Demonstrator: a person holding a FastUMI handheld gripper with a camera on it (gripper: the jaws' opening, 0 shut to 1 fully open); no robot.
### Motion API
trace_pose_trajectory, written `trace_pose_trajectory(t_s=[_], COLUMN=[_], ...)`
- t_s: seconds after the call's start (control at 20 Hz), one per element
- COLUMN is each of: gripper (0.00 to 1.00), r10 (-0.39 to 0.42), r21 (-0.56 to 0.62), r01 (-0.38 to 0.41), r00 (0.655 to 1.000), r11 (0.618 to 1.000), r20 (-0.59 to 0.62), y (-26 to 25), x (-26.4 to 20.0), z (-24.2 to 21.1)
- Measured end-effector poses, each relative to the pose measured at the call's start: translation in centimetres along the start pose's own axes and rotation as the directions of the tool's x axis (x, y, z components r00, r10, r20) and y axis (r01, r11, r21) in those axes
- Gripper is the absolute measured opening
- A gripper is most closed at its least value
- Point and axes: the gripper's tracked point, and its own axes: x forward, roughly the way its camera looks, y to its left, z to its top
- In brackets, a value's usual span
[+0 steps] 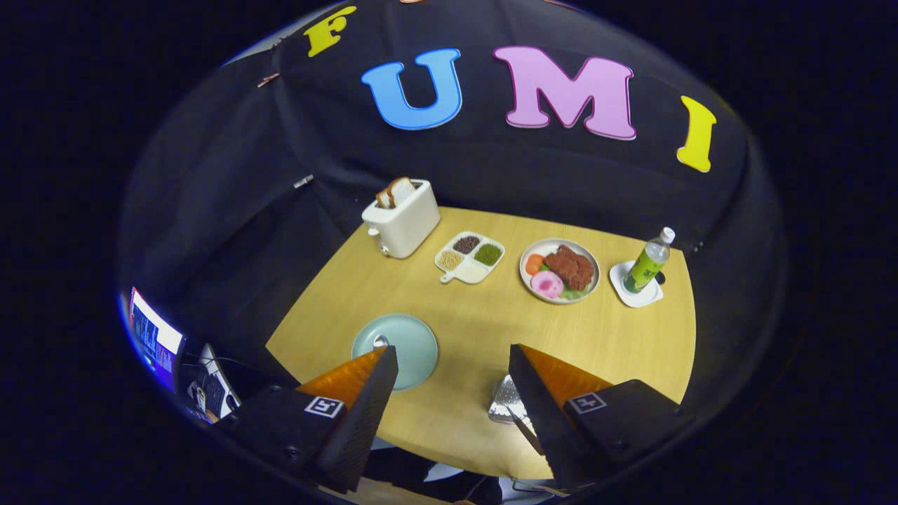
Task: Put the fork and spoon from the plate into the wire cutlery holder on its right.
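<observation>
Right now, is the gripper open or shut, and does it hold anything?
Open. The gripper has its fingers spread wide with bare table between them, holding nothing; the light blue plate lies by one finger, the wire cutlery holder by the other.

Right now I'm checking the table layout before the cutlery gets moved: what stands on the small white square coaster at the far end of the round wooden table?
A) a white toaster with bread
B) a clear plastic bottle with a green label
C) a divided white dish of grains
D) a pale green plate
B: the clear plastic bottle with a green label stands on the white square coaster, beyond the open gripper.
</observation>
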Motion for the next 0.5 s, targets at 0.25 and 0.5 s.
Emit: trace_pose_trajectory(t_s=[0.25,0.5], gripper=[0.99,0.99], r10=[0.048,0.069], r21=[0.051,0.016], r01=[-0.048,-0.067], r00=[0.999,0.991], r11=[0.998,0.998], r20=[0.005,-0.111], y=[6.0,10.3], x=[5.2,11.1], z=[-4.4,-9.8])
